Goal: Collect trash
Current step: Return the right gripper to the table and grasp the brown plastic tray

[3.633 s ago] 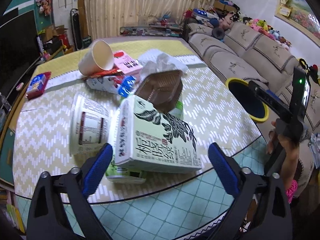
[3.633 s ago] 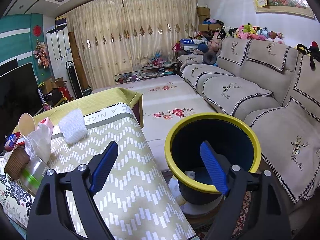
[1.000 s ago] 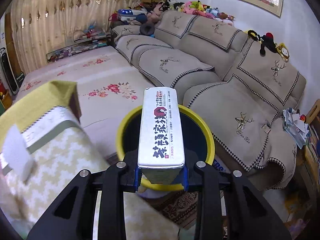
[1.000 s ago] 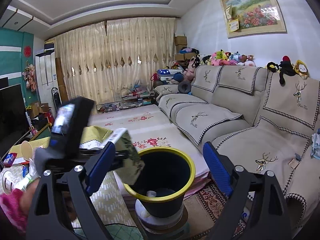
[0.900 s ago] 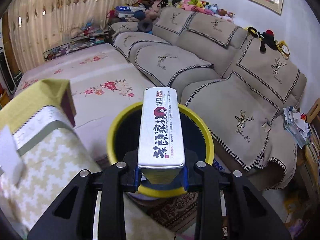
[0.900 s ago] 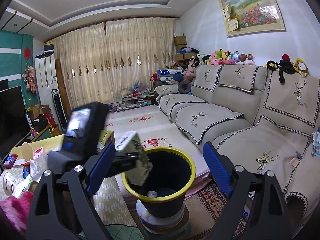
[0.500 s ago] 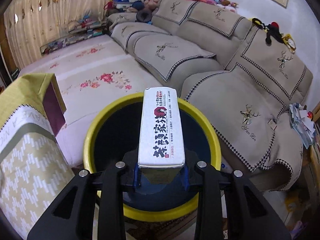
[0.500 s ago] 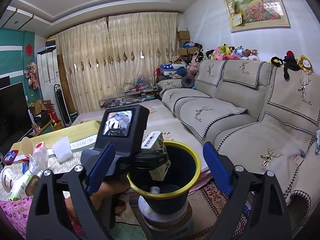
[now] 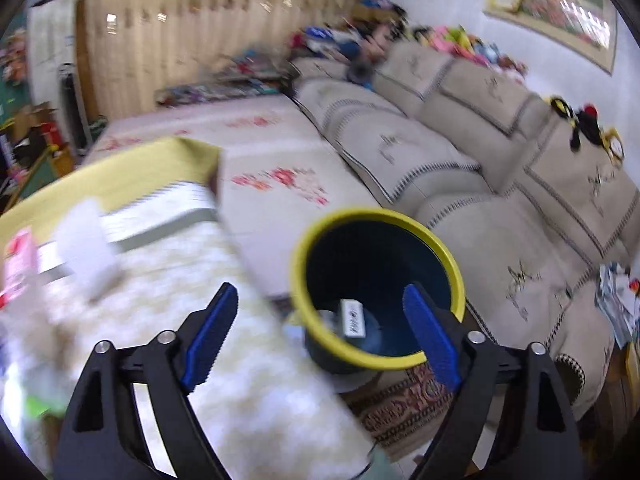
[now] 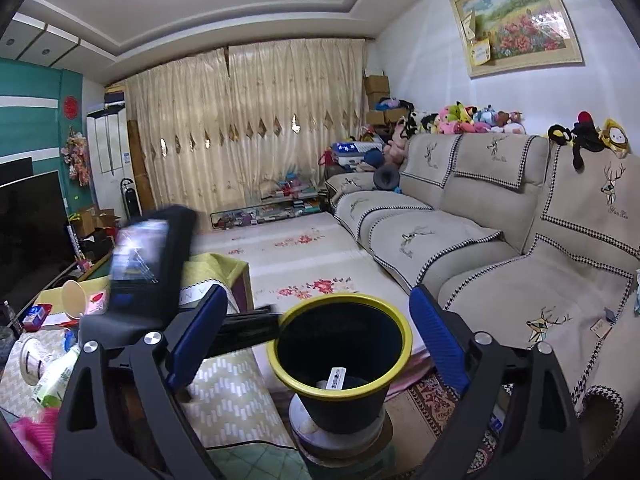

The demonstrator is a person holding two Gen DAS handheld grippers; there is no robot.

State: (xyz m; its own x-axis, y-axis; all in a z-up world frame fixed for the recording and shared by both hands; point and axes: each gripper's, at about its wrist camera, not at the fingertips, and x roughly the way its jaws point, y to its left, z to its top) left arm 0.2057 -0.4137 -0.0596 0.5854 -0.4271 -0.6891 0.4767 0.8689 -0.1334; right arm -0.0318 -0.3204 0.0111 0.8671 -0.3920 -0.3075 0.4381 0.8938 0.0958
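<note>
Half a second ago my left tongs (image 9: 320,332) were clamped on the tall carton above the bin; now their blue pads stand wide apart with nothing between them, and the carton (image 9: 353,317) lies down inside the yellow-rimmed bin (image 9: 448,256), resting against its near wall. From the right-hand view I see the same carton (image 10: 336,378) at the bottom of the bin (image 10: 400,324), so that piece of trash is dealt with. The left view is smeared with motion and already swings left, toward the table (image 9: 240,392). My right tongs (image 10: 316,344) hang open and empty just this side of the bin, as they have all along.

More trash waits on the table at the far left: a paper cup (image 10: 74,298), a pink packet (image 10: 98,302) and a plastic bottle (image 10: 56,376) lying on its side. I judge the job only partly done; next I would go back to the table for another piece.
</note>
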